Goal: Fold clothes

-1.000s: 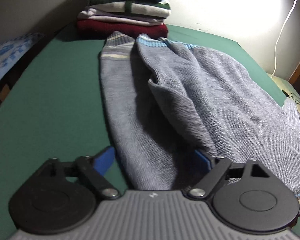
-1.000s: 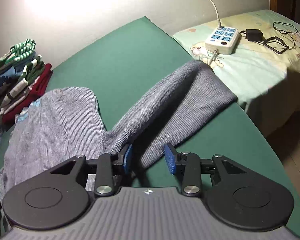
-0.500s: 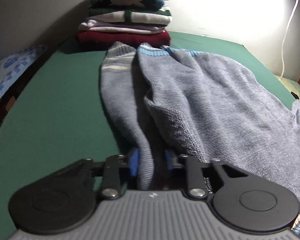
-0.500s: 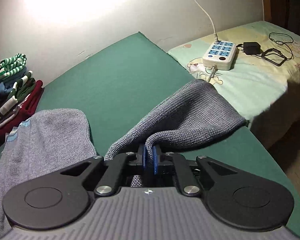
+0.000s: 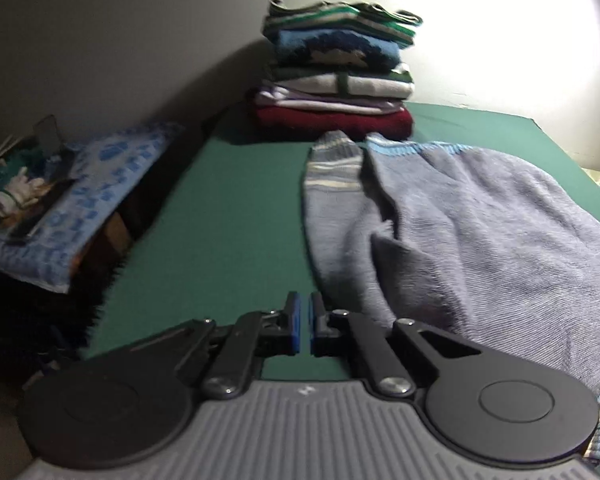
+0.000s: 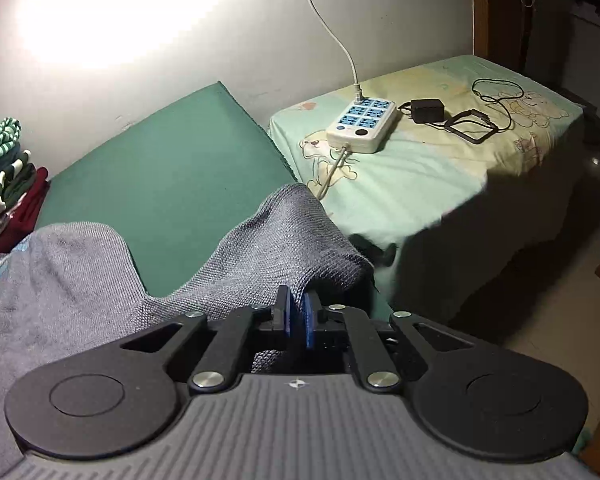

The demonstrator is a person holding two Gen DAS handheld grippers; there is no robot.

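- The grey sweater (image 5: 480,240) lies spread on the green worktop (image 5: 220,220), near the folded stack (image 5: 336,76).
- The left gripper (image 5: 304,330) has its fingers closed on nothing; the sleeve lies just beside them.
- The right gripper (image 6: 296,316) pinches the other sleeve (image 6: 296,240).
- Regrip the left sleeve, then lift both evenly.

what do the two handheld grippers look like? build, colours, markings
Both match. The left gripper and right gripper each have a grey ribbed body with a small pale emblem at its front edge, two round black discs either side, and black link arms with silver pivot pins. Jaws are black with blue pads. No cables, hands or sleeves visible.
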